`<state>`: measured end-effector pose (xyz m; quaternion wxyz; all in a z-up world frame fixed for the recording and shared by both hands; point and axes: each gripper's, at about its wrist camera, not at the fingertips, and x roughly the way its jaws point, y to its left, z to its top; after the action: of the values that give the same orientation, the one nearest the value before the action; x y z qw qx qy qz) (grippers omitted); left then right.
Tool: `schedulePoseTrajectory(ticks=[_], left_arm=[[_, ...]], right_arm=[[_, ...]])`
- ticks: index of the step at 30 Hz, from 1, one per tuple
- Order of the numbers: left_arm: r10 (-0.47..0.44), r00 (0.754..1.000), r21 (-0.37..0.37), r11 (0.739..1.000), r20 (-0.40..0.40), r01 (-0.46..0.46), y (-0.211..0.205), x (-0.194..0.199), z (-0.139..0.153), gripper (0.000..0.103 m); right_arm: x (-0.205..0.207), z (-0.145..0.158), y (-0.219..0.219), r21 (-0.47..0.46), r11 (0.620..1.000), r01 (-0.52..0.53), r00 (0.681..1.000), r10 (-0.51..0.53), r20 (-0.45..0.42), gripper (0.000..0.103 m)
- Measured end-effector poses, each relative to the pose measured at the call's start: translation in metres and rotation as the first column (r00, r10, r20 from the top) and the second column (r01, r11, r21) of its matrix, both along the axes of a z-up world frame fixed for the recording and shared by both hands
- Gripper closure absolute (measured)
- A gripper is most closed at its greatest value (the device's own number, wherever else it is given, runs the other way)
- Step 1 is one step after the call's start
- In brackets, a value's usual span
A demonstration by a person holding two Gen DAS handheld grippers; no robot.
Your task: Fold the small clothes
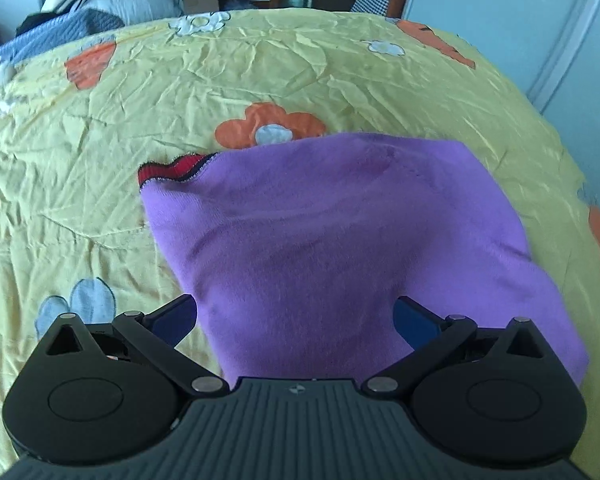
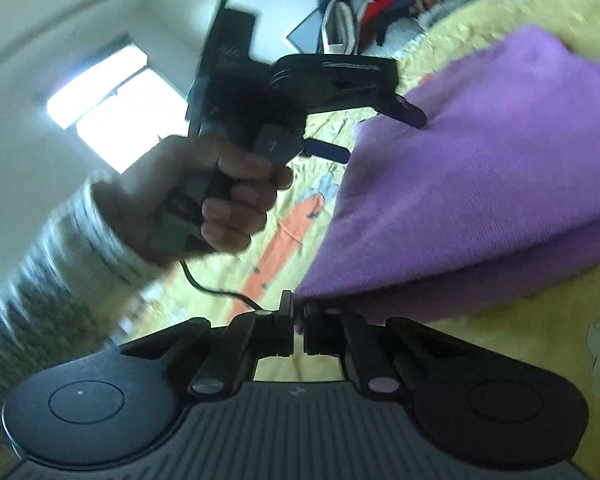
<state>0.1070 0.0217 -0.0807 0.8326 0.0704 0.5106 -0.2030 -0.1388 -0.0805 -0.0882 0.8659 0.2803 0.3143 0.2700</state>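
Purple garment (image 1: 340, 240) spread at the centre of a yellow flowered bedsheet (image 1: 100, 160), red trim (image 1: 172, 168) peeking out at ten o'clock. Left gripper (image 1: 296, 316) wide open, fingers either side of the near hem. Right gripper (image 2: 298, 312) clamped tight on a folded corner of the garment (image 2: 480, 168). Person's hand (image 2: 220, 196) at nine o'clock, grasping the left gripper's handle.

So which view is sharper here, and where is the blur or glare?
Left wrist view: mostly sharp, purple garment crisp, bedsheet bowed by the fisheye. Right wrist view: motion blur smears the sleeve and picture edges; the window is blown out.
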Motion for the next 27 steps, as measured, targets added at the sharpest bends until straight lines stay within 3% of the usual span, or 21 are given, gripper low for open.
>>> schedulePoseTrajectory(ticks=[2,3,4,5,8,10,12,15,17,19,21,24,25,26,27], left_arm=[[-0.021,1.000,0.035,0.999,0.023,0.020,-0.002,-0.006,-0.004,0.000],[-0.030,0.999,0.046,0.999,0.035,0.028,-0.003,-0.009,-0.006,0.000],[-0.037,0.999,0.047,0.998,0.036,0.036,-0.003,-0.011,-0.008,0.000],[-0.041,0.999,0.037,0.998,0.031,0.040,-0.003,-0.013,-0.011,0.000],[-0.031,0.999,0.006,1.000,0.015,0.031,0.002,-0.012,-0.012,0.000],[-0.031,0.999,-0.001,1.000,0.010,0.031,0.004,-0.011,-0.011,0.000],[-0.037,0.999,0.004,0.999,0.014,0.037,0.003,-0.011,-0.011,0.000],[-0.040,0.999,0.006,0.999,0.014,0.040,0.002,-0.011,-0.010,0.000],[-0.048,0.998,0.014,0.999,0.030,0.048,0.002,-0.014,-0.007,0.000],[-0.057,0.998,0.025,0.998,0.037,0.057,0.001,-0.017,-0.006,0.000],[-0.068,0.997,0.037,0.997,0.037,0.067,-0.001,-0.019,-0.008,0.000],[-0.049,0.999,0.011,0.999,0.019,0.048,0.003,-0.018,-0.013,0.000],[-0.038,0.999,-0.001,0.999,0.013,0.038,0.005,-0.017,-0.013,0.000],[-0.027,1.000,-0.008,1.000,0.016,0.027,0.007,-0.017,-0.011,0.000],[-0.018,0.999,-0.017,1.000,0.030,0.018,0.008,-0.017,-0.006,0.000]], right_arm=[[-0.002,0.002,0.021,-0.178,0.984,-0.022,0.998,0.032,0.050,0.099],[-0.005,0.004,0.034,-0.291,0.956,-0.036,0.995,0.061,0.077,0.099],[-0.007,0.003,0.042,-0.345,0.938,-0.031,0.994,0.066,0.089,0.096],[-0.006,0.002,0.039,-0.324,0.946,-0.026,0.996,0.053,0.073,0.096],[0.008,-0.009,-0.001,-0.066,0.997,0.029,0.998,-0.033,-0.059,0.095],[0.018,-0.020,-0.018,0.066,0.997,0.040,0.992,-0.032,-0.119,0.095],[0.021,-0.021,-0.017,0.055,0.998,0.022,0.994,-0.016,-0.106,0.095],[0.003,0.003,0.019,-0.203,0.979,-0.012,0.997,0.028,0.077,0.098],[-0.009,0.015,0.049,-0.405,0.914,-0.006,0.979,0.087,0.183,0.098],[-0.015,0.012,0.070,-0.555,0.832,-0.019,0.966,0.158,0.204,0.098],[-0.015,0.002,0.082,-0.623,0.781,-0.047,0.966,0.195,0.172,0.096],[-0.018,0.008,0.079,-0.651,0.754,-0.090,0.964,0.230,0.133,0.074],[-0.017,0.014,0.077,-0.645,0.755,-0.115,0.962,0.246,0.118,0.061],[-0.024,0.022,0.067,-0.615,0.778,-0.130,0.957,0.261,0.127,0.049],[-0.033,0.030,0.055,-0.580,0.804,-0.132,0.954,0.261,0.146,0.045]])
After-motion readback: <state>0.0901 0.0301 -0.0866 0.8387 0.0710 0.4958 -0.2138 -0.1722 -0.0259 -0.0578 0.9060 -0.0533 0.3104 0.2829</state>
